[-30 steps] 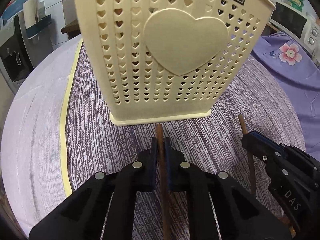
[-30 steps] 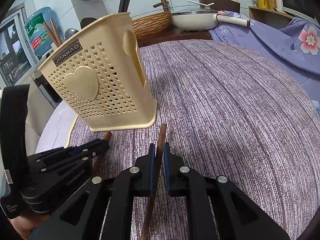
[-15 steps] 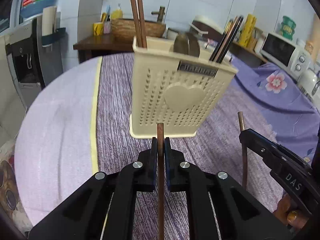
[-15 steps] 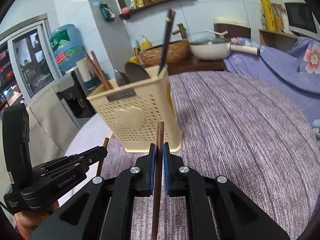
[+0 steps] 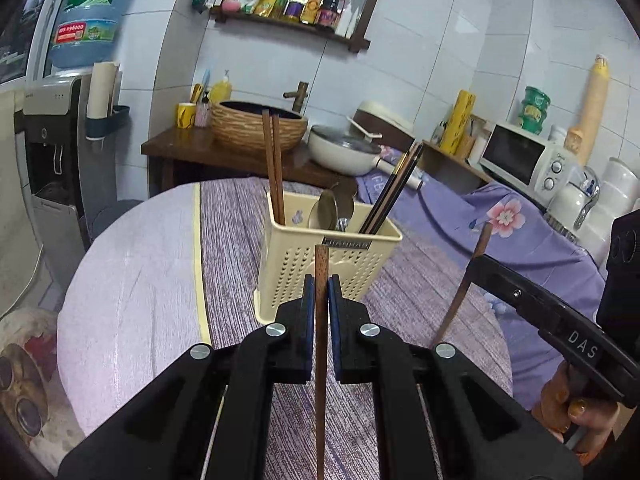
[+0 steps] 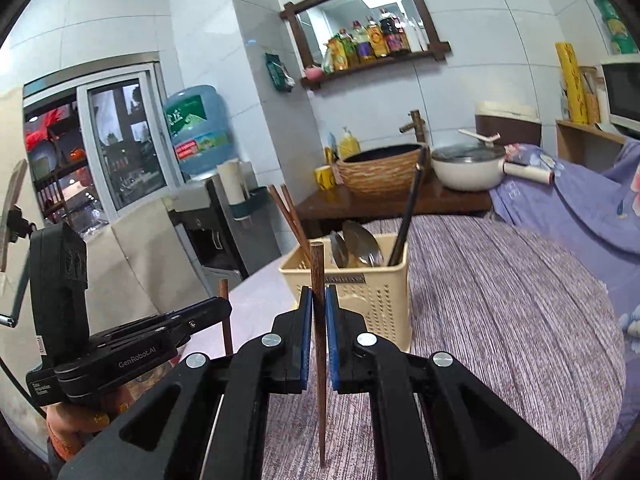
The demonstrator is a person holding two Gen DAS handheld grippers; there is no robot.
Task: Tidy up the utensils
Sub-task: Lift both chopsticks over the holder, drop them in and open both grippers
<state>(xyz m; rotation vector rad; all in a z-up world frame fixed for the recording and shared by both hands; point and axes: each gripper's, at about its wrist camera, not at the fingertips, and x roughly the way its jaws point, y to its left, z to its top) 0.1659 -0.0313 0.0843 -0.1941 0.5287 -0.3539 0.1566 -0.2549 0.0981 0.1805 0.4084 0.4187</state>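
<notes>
A cream perforated utensil holder (image 5: 320, 268) stands on the purple table; it also shows in the right wrist view (image 6: 360, 296). It holds two brown chopsticks (image 5: 272, 168), metal spoons (image 5: 330, 212) and dark chopsticks (image 5: 394, 190). My left gripper (image 5: 320, 292) is shut on a brown chopstick (image 5: 321, 340), held upright in front of the holder. My right gripper (image 6: 318, 304) is shut on another brown chopstick (image 6: 319, 320), also upright, near the holder. Each gripper shows in the other's view: the right gripper (image 5: 474, 258) and the left gripper (image 6: 225, 311).
The round table has a purple striped cloth (image 5: 236, 248) and a pale left part (image 5: 132, 280). Behind stand a wooden counter with a woven basin (image 5: 256, 124), a white pot (image 5: 340, 148), a microwave (image 5: 520, 156) and a water dispenser (image 5: 52, 128).
Both grippers have risen and drawn back from the holder, each lifting its chopstick off the table to upright. The holder now looks smaller and its top contents show.
</notes>
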